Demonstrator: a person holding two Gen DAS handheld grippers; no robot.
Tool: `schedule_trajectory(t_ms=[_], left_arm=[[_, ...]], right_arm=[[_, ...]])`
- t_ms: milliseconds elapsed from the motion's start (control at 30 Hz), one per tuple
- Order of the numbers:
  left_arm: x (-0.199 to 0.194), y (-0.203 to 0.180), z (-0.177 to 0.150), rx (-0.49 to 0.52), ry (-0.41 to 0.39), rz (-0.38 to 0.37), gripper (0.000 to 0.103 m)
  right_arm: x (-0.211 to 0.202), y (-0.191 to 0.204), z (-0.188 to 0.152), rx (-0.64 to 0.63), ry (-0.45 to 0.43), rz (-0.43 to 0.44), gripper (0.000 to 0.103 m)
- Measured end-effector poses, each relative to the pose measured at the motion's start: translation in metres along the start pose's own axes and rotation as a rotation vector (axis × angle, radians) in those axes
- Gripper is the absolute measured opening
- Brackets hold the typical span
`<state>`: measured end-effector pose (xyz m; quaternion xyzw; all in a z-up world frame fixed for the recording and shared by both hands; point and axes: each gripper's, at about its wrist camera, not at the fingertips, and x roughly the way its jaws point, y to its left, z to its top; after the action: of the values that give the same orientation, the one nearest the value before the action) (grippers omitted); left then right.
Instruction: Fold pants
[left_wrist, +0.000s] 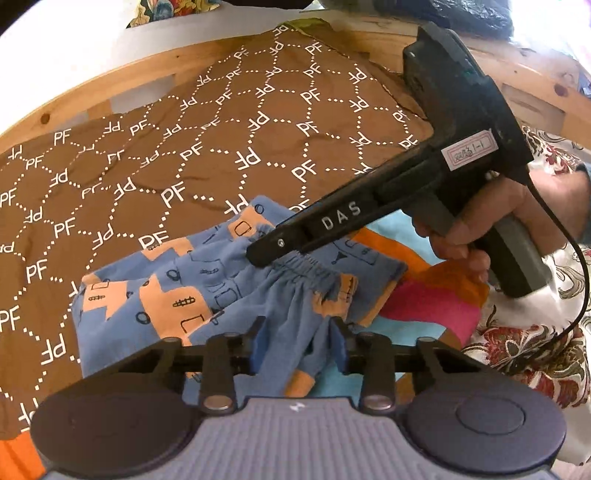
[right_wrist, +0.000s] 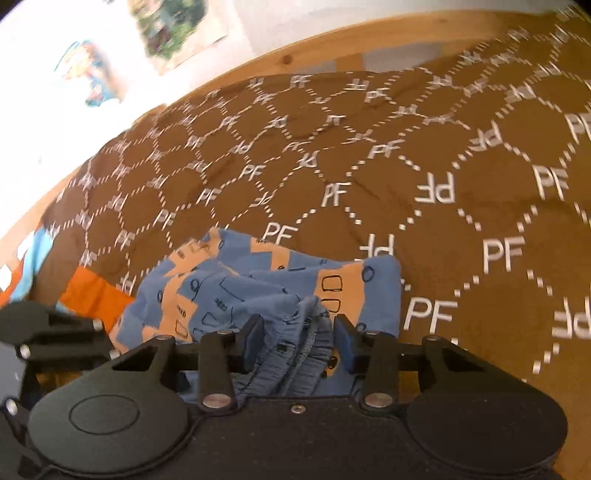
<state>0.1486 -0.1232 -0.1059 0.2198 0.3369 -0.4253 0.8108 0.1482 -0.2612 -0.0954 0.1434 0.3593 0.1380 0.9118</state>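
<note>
Left wrist view first: the left gripper (left_wrist: 298, 345) sits low over the pants (left_wrist: 229, 291), a small blue pair with orange patches and dark doodles, lying bunched on a brown bedspread (left_wrist: 147, 147) printed with white "PF" letters and dotted hexagons. Its two blue-padded fingers (left_wrist: 258, 345) stand apart, with a fold of blue cloth running down between them; whether the pads actually press the fabric cannot be told. Across the frame, the right gripper (left_wrist: 260, 253) reaches in from the right, held by a hand (left_wrist: 476, 229) around its grey grip, its black tip resting on the gathered elastic waistband (left_wrist: 310, 267); from this side its jaws cannot be seen. Under the pants at the right lies a bright cloth (left_wrist: 436, 295) in pink, orange and light blue, and a wooden bed frame (left_wrist: 535, 85) runs along the far edge. Right wrist view: the right gripper (right_wrist: 298, 345) shows its fingers (right_wrist: 347, 347) spread apart, the crumpled waistband (right_wrist: 295, 354) lying in the gap between them, not pinched. The pants (right_wrist: 258, 280) are heaped just ahead on the brown bedspread (right_wrist: 443, 184), with an orange patch of cloth (right_wrist: 92, 295) beside them at left. No containers appear in either view.
</note>
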Motion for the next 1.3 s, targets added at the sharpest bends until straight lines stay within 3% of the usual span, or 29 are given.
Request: schedule_trajectory(t_ms=[67,133,167,200,533,733,767,833,900,967,1033,1100,1167,1233,1300], left_arm=[[0.001,0.001,0.000,-0.004,0.002,-0.005,0.023],[0.000,0.001,0.000,-0.002,0.002,-0.016,0.012],[-0.001,0.001,0.001,-0.006,0.001,-0.022,0.011],[-0.001,0.002,0.001,-0.014,-0.001,-0.028,0.010],[-0.010,0.005,0.013,-0.084,-0.035,-0.100,0.006],[0.009,0.005,0.007,-0.110,-0.008,-0.147,0.006],[0.010,0.009,0.005,-0.131,-0.001,-0.157,0.007],[-0.001,0.016,0.005,-0.164,-0.011,-0.177,0.010],[-0.020,0.023,0.004,-0.178,-0.037,-0.170,0.025],[-0.042,0.033,0.001,-0.219,-0.067,-0.105,0.072],[-0.058,0.043,-0.006,-0.317,-0.111,0.026,0.076],[-0.060,0.053,-0.019,-0.460,-0.083,0.151,0.079],[-0.051,0.064,-0.037,-0.626,-0.036,0.240,0.084],[-0.035,0.072,-0.053,-0.752,0.062,0.254,0.084],[-0.025,0.072,-0.068,-0.778,0.104,0.226,0.084]], right_arm=[[0.000,-0.002,-0.004,0.029,-0.014,-0.007,0.036],[-0.004,-0.002,-0.007,0.053,-0.033,-0.014,0.021],[-0.006,-0.004,-0.008,0.069,-0.040,-0.015,0.011],[-0.008,-0.005,-0.008,0.086,-0.047,-0.014,0.009],[-0.047,0.009,0.005,0.066,-0.148,-0.072,0.006],[-0.036,0.001,-0.004,0.037,-0.057,-0.174,0.006],[-0.031,-0.001,-0.008,0.038,-0.041,-0.181,0.009],[-0.030,0.000,-0.013,0.039,-0.043,-0.213,0.025],[-0.038,0.001,-0.012,0.053,-0.075,-0.245,0.050],[-0.050,0.006,-0.011,0.059,-0.120,-0.287,0.066],[-0.058,0.020,-0.012,0.027,-0.156,-0.306,0.076],[-0.058,0.035,-0.017,-0.020,-0.160,-0.309,0.085],[-0.052,0.048,-0.025,-0.066,-0.137,-0.331,0.087],[-0.043,0.058,-0.034,-0.110,-0.107,-0.395,0.087],[-0.038,0.062,-0.048,-0.174,-0.084,-0.504,0.093]])
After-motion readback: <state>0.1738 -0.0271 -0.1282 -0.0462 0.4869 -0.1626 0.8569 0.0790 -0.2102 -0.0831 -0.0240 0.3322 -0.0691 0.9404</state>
